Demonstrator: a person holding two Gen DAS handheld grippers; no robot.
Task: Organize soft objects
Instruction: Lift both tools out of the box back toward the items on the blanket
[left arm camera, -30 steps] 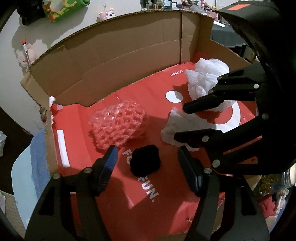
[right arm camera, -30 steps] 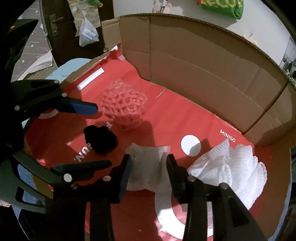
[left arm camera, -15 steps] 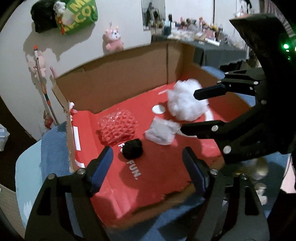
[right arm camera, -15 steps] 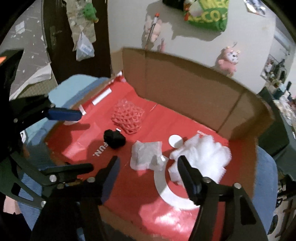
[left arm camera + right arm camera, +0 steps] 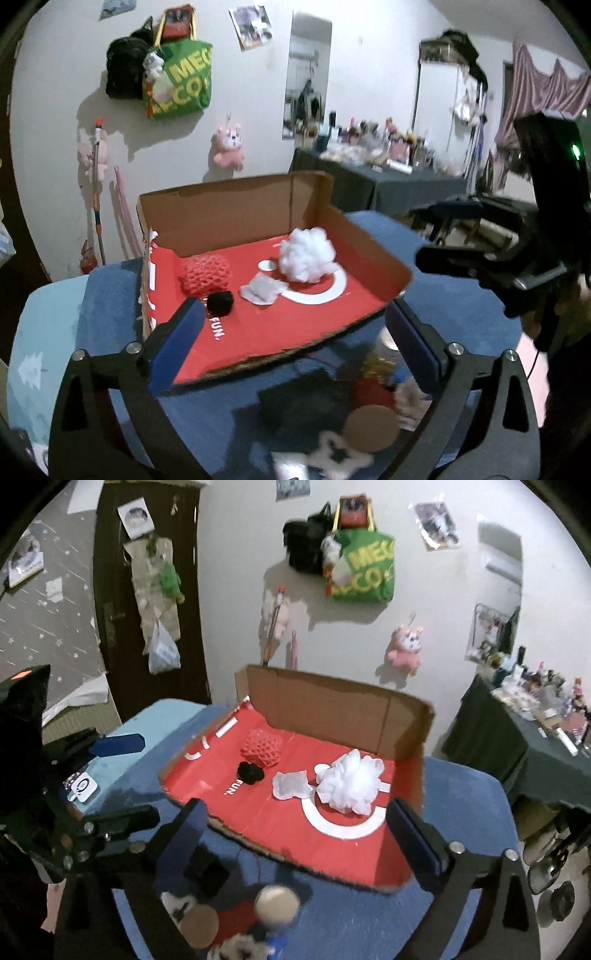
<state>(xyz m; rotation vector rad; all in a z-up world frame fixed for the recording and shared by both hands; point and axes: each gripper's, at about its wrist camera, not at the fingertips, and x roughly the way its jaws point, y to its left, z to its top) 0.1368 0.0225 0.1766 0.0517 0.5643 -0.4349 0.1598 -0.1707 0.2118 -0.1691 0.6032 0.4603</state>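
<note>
above the cardboard tray [image 5: 406,723] — left gripper [image 5: 295,343] and right gripper [image 5: 295,834] gape, empty.

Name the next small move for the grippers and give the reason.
Probably lower the right gripper toward the blurred soft pile on the blue cloth: both grippers are open and empty, and four items already lie in the cardboard box.

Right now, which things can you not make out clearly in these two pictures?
- Pile of items near the camera on the blue cloth: blurred in both wrist views.
- Black soft object in the cardboard box: too dark and small to identify.
- Clutter on the dark side table: too small and blurred.
</note>
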